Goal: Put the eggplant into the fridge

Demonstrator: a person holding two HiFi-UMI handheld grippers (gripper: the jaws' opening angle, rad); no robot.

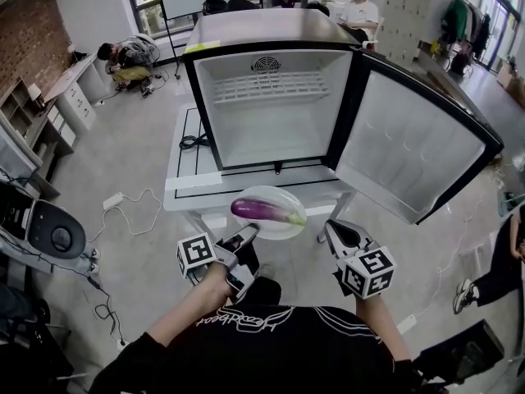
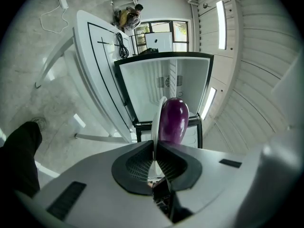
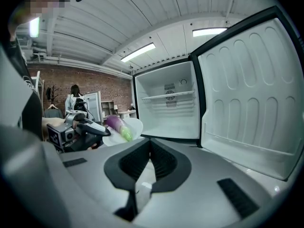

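Note:
A purple eggplant (image 1: 264,210) with a green stem lies on a white plate (image 1: 283,226) held in the air in front of the open fridge (image 1: 275,109). My left gripper (image 1: 250,233) is shut on the plate's near rim. The left gripper view shows the plate (image 2: 157,120) edge-on between the pads, with the eggplant (image 2: 174,119) just beyond them. My right gripper (image 1: 332,229) hangs to the right of the plate, shut and holding nothing. The right gripper view shows its jaws (image 3: 149,144) closed together, with the eggplant (image 3: 115,124) and plate (image 3: 134,128) off to the left.
The fridge stands on a white table (image 1: 184,189), its door (image 1: 410,150) swung out to the right. One wire shelf (image 1: 272,86) sits high inside; the fridge floor is bare. A black cable (image 1: 194,142) lies on the table. People sit behind the fridge.

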